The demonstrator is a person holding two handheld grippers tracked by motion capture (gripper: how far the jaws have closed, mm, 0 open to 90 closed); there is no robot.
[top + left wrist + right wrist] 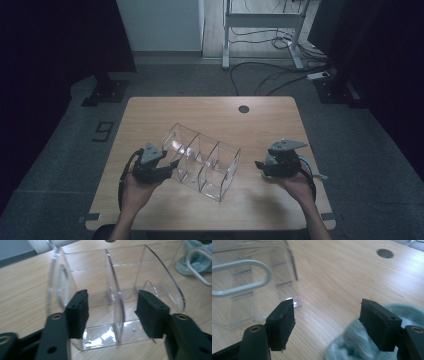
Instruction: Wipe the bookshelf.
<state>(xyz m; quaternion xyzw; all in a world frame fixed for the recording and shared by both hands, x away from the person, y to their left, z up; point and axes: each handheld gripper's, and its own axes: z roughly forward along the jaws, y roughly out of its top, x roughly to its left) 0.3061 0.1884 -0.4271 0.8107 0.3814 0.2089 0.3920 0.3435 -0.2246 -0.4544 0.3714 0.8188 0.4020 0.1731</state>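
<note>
Straddling a divider of the clear organizer (112, 290) with left gripper (112, 312) jaws apart, pads not pressing, likely lining up a grip; right gripper (325, 323) likewise released, off beside it; organizer mid-table (150, 110).

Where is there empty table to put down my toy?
Bare wood lies between the clear box and the table's far edge by the round hole. The near side is crowded: left gripper, box, right gripper, pale green cloth.
</note>
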